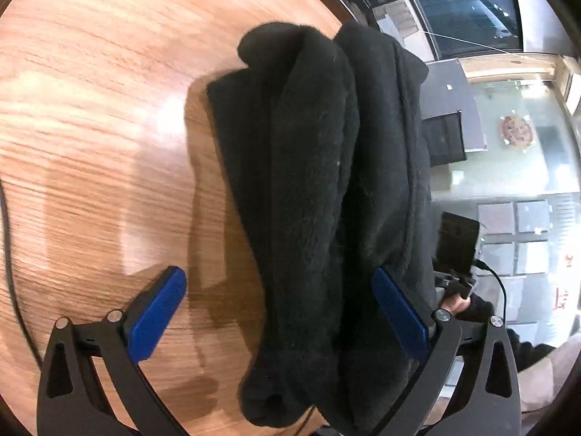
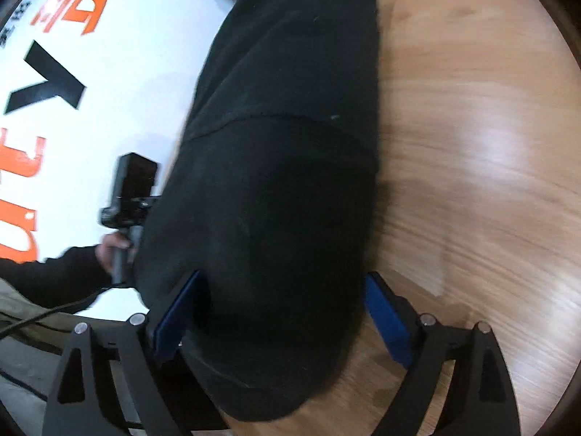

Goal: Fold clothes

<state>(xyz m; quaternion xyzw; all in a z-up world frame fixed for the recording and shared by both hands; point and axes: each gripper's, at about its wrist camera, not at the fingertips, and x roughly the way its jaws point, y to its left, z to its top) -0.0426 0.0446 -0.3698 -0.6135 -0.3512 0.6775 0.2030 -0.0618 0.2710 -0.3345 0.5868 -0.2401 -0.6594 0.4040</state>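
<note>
Left wrist view: the left hand-held gripper (image 1: 279, 312) stands spread wide, its blue pads (image 1: 156, 316) well apart, with a thick roll of black fleece garment (image 1: 308, 181) running forward between them. The fleece lies against the right pad and clear of the left one, so nothing is clamped. The garment rests along the edge of the wooden surface (image 1: 90, 127). To fold well from here, I judge the jaws should close on a full bunch of the doubled layers, not just the outer skin.

Right wrist view: the right hand-held gripper (image 2: 279, 316) is likewise spread, straddling the same black fleece garment (image 2: 283, 145), which fills the gap but is not pinched. The wooden surface (image 2: 472, 145) lies to its right. The other hand (image 2: 112, 250) grips its handle beyond the cloth. Both ends should lift together, level, to keep the fold straight.
</note>
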